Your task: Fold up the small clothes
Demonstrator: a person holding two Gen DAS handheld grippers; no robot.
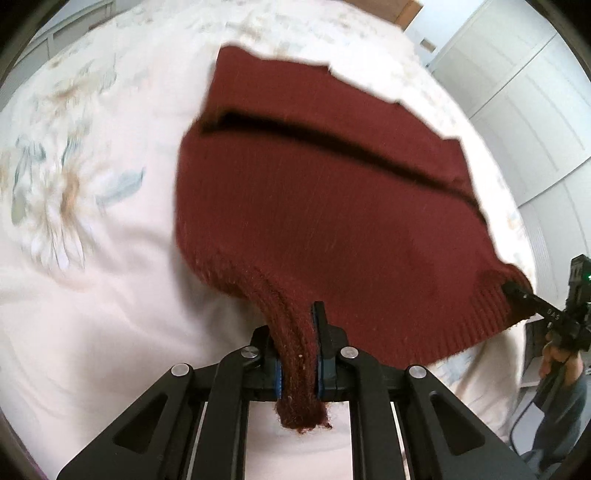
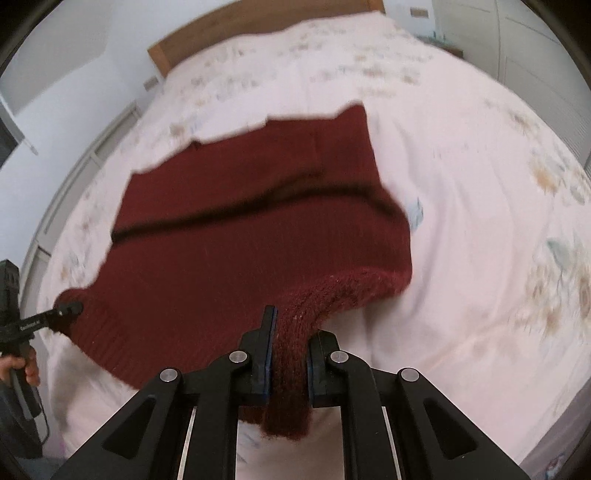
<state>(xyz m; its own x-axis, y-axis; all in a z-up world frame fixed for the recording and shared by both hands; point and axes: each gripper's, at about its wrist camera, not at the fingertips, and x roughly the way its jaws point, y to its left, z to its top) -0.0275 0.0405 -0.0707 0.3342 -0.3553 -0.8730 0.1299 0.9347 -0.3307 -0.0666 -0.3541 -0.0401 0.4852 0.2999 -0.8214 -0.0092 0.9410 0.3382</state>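
Observation:
A dark red knitted garment (image 1: 314, 206) lies partly on the bed, its near ribbed hem lifted. It also shows in the right wrist view (image 2: 240, 251). My left gripper (image 1: 297, 332) is shut on the left corner of the ribbed hem. My right gripper (image 2: 291, 332) is shut on the right corner of the hem. Each gripper shows in the other's view, the right one (image 1: 517, 291) at the right edge and the left one (image 2: 70, 308) at the left edge. The far part of the garment rests flat, with a dark fold line across it.
A pale pink bedspread (image 2: 461, 240) with a faint flower print covers the bed. A wooden headboard (image 2: 221, 33) stands at the far end. White wardrobe doors (image 1: 517, 92) are on the right side. A person's hand (image 1: 554, 354) holds the right gripper.

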